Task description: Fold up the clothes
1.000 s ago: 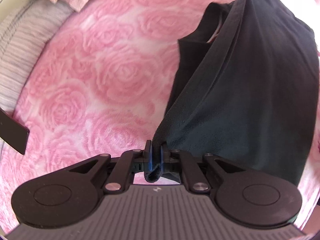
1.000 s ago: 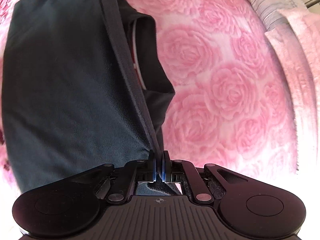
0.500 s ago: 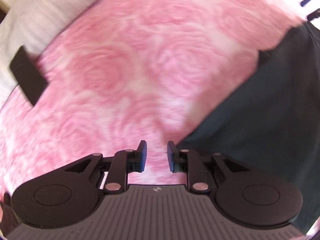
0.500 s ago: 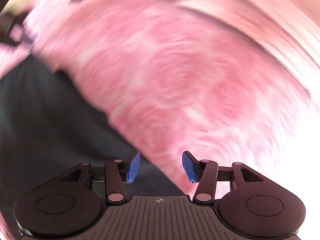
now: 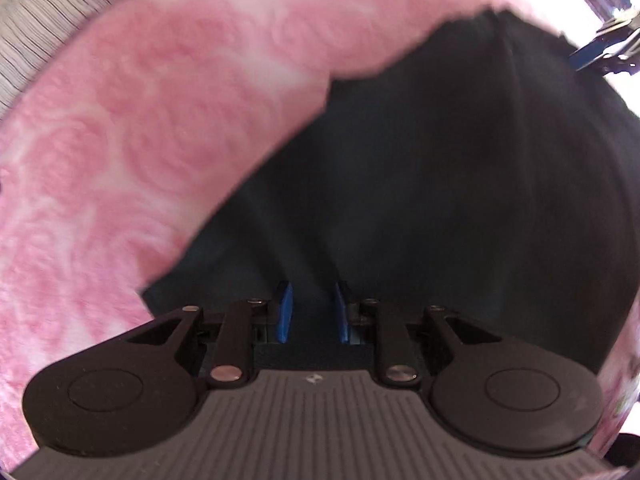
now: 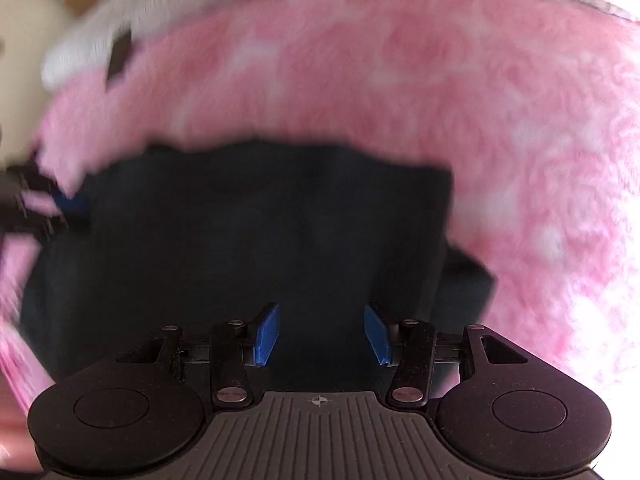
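Dropped dark garment (image 5: 440,200) on rose blanket (image 5: 140,140)

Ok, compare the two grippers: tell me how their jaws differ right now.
The left gripper shows a narrow gap, its jaws opening; the right gripper stands clearly wider. The left gripper sits near the corner of the dark garment; the right one sits further in from its edge. Both hover over the garment on the pink blanket, pinching nothing.

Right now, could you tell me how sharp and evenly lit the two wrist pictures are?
Left wrist view: the dark folded garment and pink rose-patterned fleece blanket are mildly smeared, with white glare at the upper right corner. Right wrist view: heavier motion blur, the garment's edges and the blanket smeared, the lower right washed out. Both bend straight lines toward the rim.
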A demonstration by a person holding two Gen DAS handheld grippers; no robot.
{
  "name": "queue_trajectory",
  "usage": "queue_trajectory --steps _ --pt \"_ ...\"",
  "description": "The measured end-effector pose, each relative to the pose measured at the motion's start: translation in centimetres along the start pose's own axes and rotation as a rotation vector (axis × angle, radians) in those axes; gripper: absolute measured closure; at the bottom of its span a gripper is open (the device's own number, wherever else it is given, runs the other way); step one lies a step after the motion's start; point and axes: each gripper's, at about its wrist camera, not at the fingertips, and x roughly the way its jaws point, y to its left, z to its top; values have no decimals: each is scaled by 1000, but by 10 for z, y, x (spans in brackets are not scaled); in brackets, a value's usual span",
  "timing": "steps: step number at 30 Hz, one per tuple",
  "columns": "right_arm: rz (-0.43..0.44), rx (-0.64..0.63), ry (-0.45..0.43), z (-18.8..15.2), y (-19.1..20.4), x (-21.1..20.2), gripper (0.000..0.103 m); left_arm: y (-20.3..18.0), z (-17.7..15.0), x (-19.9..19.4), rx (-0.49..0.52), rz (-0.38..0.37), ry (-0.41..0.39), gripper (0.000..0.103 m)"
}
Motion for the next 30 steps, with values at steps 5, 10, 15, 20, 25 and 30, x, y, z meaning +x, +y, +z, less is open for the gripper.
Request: queue_trajectory --steps 5,10,15,20,25,30 --pt "-165 46 -26 -18 -32 -32 53 5 10 -9 11 89 27 84" --pt "-75 264 -96 -56 -47 -88 53 -19 16 -39 10 51 -23 83" --pt "27 218 -30 -93 -6 -85 53 -82 5 -46 70 -72 -18 83" --pt "34 261 59 -120 -9 -67 99 -135 -24 -31 188 -107 70 82" --pt "19 298 54 -132 -34 -81 98 -132 -45 -34 160 -56 107 79" --pt "-43 302 12 -129 -35 -105 98 -123 -67 -49 99 41 137 79"
